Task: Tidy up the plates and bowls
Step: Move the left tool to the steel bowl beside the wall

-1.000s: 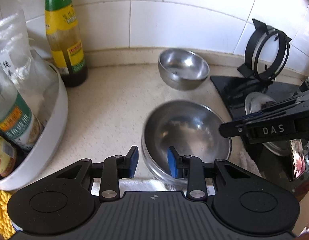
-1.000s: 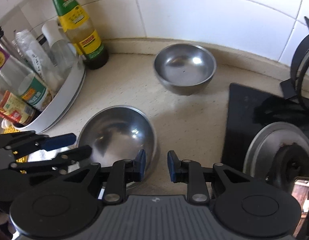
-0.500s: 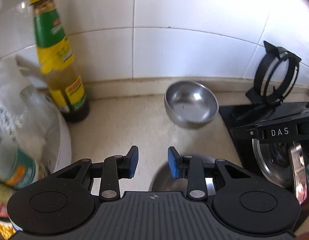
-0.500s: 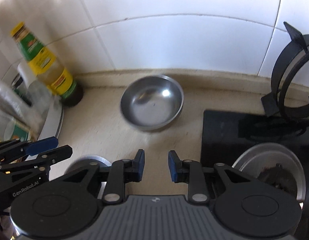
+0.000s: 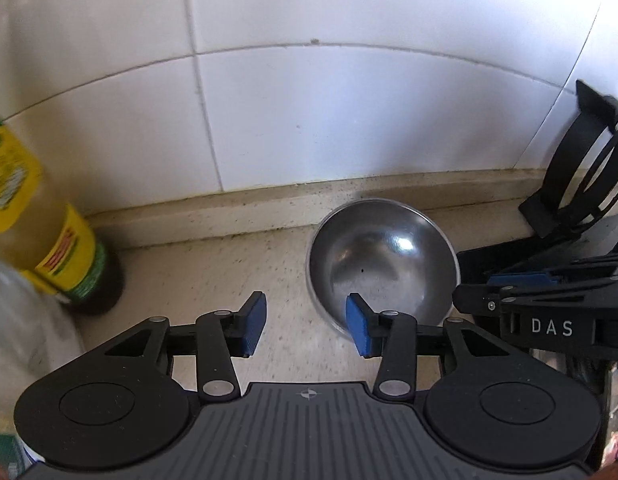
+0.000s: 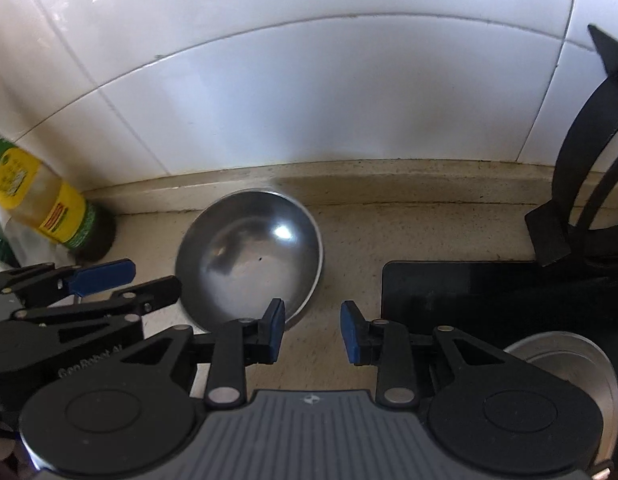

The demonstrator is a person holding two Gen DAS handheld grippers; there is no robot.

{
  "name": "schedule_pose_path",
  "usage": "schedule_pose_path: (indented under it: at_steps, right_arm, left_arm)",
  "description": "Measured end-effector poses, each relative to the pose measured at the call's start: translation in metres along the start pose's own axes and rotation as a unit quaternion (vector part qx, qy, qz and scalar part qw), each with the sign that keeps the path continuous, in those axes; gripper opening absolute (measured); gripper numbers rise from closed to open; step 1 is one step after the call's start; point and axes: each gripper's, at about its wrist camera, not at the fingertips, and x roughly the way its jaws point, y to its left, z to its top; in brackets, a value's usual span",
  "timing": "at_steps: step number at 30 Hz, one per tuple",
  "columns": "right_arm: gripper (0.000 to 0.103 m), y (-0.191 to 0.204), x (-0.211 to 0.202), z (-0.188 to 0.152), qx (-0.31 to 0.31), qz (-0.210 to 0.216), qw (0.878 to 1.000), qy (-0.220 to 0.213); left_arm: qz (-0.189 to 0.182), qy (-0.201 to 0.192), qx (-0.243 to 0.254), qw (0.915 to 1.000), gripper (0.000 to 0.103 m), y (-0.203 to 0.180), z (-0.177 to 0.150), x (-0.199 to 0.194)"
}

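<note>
A small steel bowl [image 5: 383, 264] stands upright on the beige counter close to the tiled wall; it also shows in the right wrist view [image 6: 249, 264]. My left gripper [image 5: 305, 326] is open and empty, just short of the bowl's near left rim. My right gripper [image 6: 312, 330] is open and empty, with its left pad over the bowl's near right rim. Each gripper shows from the side in the other's view: the right gripper [image 5: 549, 300] and the left gripper [image 6: 89, 292]. The larger steel bowl seen earlier is out of view.
A green and yellow sauce bottle [image 5: 49, 240] stands at the left by the wall [image 6: 49, 212]. A black stove top [image 6: 489, 300] with a black pot stand [image 6: 581, 184] lies at the right. A steel burner cap [image 6: 569, 380] sits at the lower right.
Both grippers have moved forward past the larger bowl toward the small bowl at the wall. The larger bowl has dropped out of view. Both stay open.
</note>
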Motion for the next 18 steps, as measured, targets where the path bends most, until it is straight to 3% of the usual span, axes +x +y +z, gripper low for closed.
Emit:
schedule_pose_path:
  at_steps: [9,18]
  right_arm:
    - [0.048,-0.004,0.022,0.007,0.003,0.012,1.000,0.020]
    - [0.048,0.000,0.033,0.011,-0.006,0.009,0.999,0.033]
  left_arm:
    - [0.001,0.027,0.014,0.9995,0.053,-0.004,0.006,0.036]
    - [0.004,0.034,0.015,0.9993,0.055,0.000,0.009,0.046]
